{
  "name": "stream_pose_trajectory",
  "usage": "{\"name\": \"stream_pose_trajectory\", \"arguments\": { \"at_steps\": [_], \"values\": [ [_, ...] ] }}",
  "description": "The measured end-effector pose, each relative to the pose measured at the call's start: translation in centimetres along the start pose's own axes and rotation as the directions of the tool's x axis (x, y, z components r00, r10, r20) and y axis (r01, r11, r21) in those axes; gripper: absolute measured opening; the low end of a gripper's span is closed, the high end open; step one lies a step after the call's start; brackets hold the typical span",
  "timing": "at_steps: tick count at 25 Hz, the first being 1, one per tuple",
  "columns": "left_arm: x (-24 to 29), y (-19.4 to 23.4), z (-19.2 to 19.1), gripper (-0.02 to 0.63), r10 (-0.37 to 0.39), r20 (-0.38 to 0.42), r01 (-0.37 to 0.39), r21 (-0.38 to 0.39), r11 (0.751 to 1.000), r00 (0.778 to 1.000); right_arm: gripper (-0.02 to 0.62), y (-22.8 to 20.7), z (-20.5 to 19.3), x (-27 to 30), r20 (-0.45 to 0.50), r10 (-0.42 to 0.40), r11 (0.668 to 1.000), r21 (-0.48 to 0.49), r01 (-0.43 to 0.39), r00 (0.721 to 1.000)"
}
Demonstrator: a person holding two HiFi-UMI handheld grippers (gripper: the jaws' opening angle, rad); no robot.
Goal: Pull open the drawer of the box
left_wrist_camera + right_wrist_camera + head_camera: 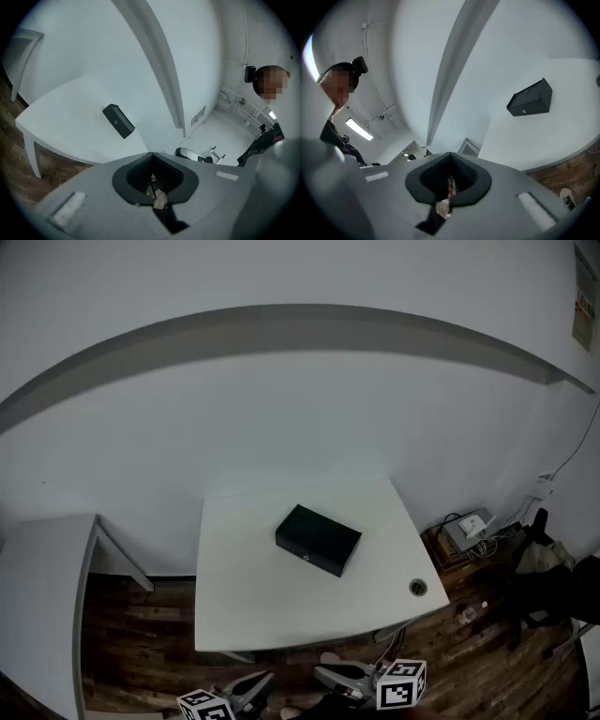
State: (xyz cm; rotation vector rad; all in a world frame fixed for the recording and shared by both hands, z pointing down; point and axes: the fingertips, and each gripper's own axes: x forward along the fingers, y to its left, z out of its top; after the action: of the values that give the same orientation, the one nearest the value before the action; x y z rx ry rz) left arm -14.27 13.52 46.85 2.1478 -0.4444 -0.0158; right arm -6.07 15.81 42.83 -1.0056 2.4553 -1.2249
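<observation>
1. Two grippers sit low at the near edge of the head view, well short of the table (253, 606). By the look of it this is a start pose, with nothing reached for yet. The left gripper (255, 682) and the right gripper (328, 674) both point roughly level toward the box (319, 539).
2. Both sets of fingers are closed with nothing between them; the left gripper's fingers (187, 176) meet edge to edge in its own view, and the right gripper's fingers (417, 180) do the same.
3. One black box lies alone near the middle of the white table, set at an angle. Its long front face, with a small round pull (306, 557), is turned toward the person, which probably suits a straight pull.
4. No gap shows round the drawer; it looks fully shut, flush with the box, so whatever is inside cannot be seen.
5. One round cable hole (418, 588) sits near the table's right corner, well apart from the box.
</observation>
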Motion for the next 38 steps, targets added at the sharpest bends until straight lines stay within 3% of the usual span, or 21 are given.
{"name": "stream_pose_trajectory", "arguments": {
  "at_steps": [17,20,22,27,31,33,36,38],
  "values": [
    [2.0,-0.2,-1.0,0.006,-0.012,-0.024,0.011,-0.036,0.999,1.0,0.006,-1.3,1.7,-1.6,0.043,-0.015,1.0,-0.005,0.015,0.999],
    [2.6,0.0,-1.1,0.006,-0.009,-0.022,0.008,-0.051,0.999,1.0,0.006,-2.7,2.8,-1.9,0.046,-0.037,0.999,-0.01,0.037,0.998],
    [3.1,0.0,-1.0,0.006,-0.009,-0.019,0.008,-0.056,0.998,1.0,0.044,-3.9,3.9,-2.2,0.052,-0.061,0.998,-0.016,0.062,0.997],
    [4.5,0.5,0.1,0.006,0.004,0.008,-0.003,-0.084,0.996,1.0,0.06,-9.3,8.2,-3.1,0.035,-0.184,0.977,-0.099,0.187,0.982],
    [6.3,0.7,0.9,0.006,0.023,0.035,-0.019,-0.099,0.995,0.999,0.064,-15.9,12.1,-3.8,-0.041,-0.326,0.92,-0.245,0.307,0.944],
    [7.3,0.8,1.0,0.005,0.034,0.044,-0.029,-0.102,0.994,0.998,0.07,-19.6,14.7,-3.8,-0.085,-0.41,0.86,-0.367,0.354,0.908],
    [8.9,1.2,2.1,0.006,0.061,0.049,-0.056,-0.098,0.994,0.997,0.091,-25.2,19.7,-2.5,-0.125,-0.527,0.744,-0.546,0.386,0.84],
    [9.6,1.7,3.0,0.006,0.087,0.057,-0.08,-0.104,0.991,0.995,0.091,-28.6,22.6,-1.2,-0.149,-0.573,0.696,-0.608,0.382,0.806]
  ]
}}
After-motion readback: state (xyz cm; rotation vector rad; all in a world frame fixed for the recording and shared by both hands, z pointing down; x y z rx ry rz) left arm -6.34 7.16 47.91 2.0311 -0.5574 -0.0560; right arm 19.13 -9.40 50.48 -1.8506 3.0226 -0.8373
